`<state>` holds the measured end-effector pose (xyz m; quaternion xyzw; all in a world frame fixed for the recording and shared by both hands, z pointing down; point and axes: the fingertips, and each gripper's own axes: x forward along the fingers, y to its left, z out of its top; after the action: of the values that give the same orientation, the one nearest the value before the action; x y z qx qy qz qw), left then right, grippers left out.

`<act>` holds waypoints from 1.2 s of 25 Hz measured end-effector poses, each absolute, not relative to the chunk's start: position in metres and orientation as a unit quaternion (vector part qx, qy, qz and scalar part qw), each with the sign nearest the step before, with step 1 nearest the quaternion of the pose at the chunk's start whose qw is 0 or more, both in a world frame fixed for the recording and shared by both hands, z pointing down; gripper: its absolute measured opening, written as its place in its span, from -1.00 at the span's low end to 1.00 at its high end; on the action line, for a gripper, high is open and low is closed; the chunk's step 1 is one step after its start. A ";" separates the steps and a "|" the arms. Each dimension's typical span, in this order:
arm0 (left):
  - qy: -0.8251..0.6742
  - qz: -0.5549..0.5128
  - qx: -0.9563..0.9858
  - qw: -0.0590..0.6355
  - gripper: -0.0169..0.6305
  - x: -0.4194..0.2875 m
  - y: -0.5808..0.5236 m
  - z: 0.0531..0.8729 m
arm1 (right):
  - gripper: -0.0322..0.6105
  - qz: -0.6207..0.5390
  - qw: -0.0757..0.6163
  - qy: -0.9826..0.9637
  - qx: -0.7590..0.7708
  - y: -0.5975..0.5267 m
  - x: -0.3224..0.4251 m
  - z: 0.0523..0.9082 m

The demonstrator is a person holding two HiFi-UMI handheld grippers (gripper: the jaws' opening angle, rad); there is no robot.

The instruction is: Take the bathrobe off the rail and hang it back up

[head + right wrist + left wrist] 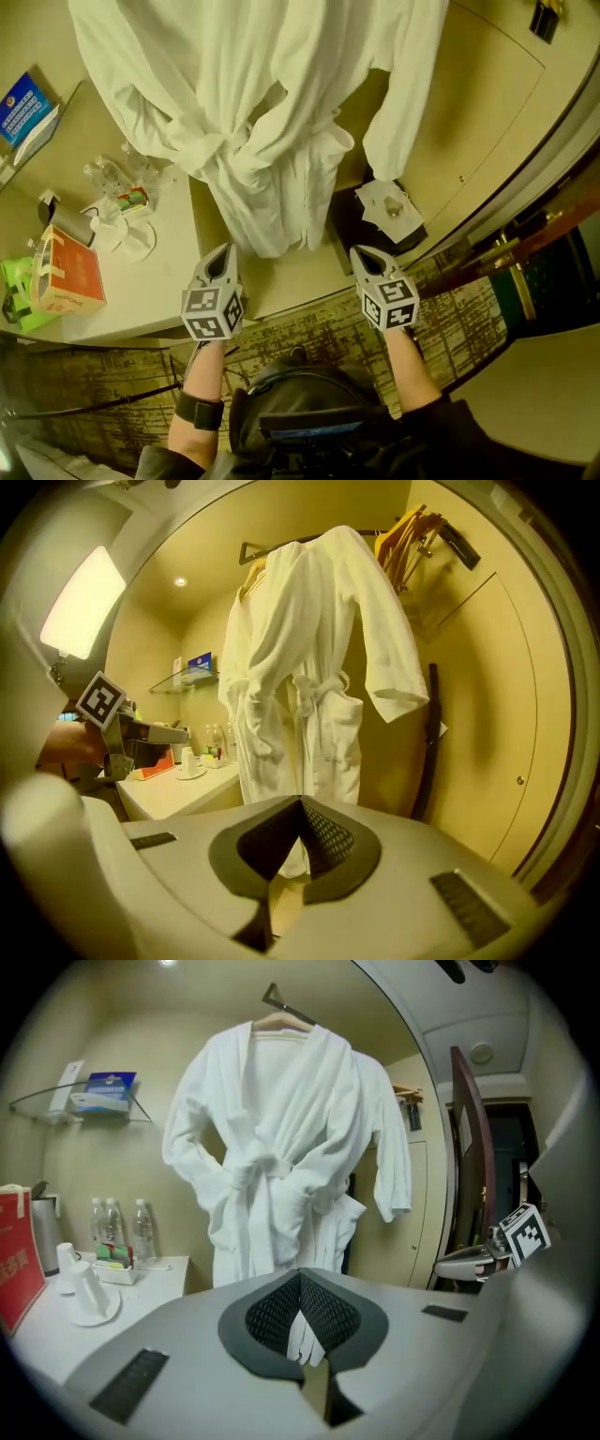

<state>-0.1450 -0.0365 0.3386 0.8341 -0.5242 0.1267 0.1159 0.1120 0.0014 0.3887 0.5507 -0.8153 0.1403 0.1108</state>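
Observation:
A white bathrobe (262, 112) hangs in front of me on a wooden hanger (281, 1022) from a rail (258, 547), its belt tied at the waist. Both gripper views show the bathrobe (281, 1147) (309, 658) straight ahead and some way off. My left gripper (220, 259) and right gripper (367, 255) are held side by side below the robe's hem, apart from it. Each is shut with nothing between its jaws.
A white counter (141, 300) at the left carries cups, water bottles (117, 1227), a kettle and a red box (67, 274). A glass shelf (84, 1105) is on the wall above. Spare wooden hangers (412, 532) hang at the right. A dark wooden door frame (469, 1147) stands to the right.

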 end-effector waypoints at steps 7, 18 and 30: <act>-0.524 0.123 0.834 0.121 -0.94 -0.159 -0.050 0.343 | -0.86 0.132 0.125 -0.822 0.539 -0.020 0.085 0.384; -0.595 0.111 0.785 0.134 -0.94 -0.161 -0.052 0.342 | -0.86 0.120 0.129 -0.869 0.463 -0.058 0.084 0.377; -0.626 0.117 0.763 0.112 -0.94 -0.165 -0.052 0.325 | -0.86 0.103 0.112 -0.897 0.415 -0.076 0.063 0.366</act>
<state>-0.1652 -0.0517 0.3246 0.7629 -0.6259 0.1169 0.1118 0.0625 -0.0762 0.3661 0.4149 -0.8970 0.1034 0.1118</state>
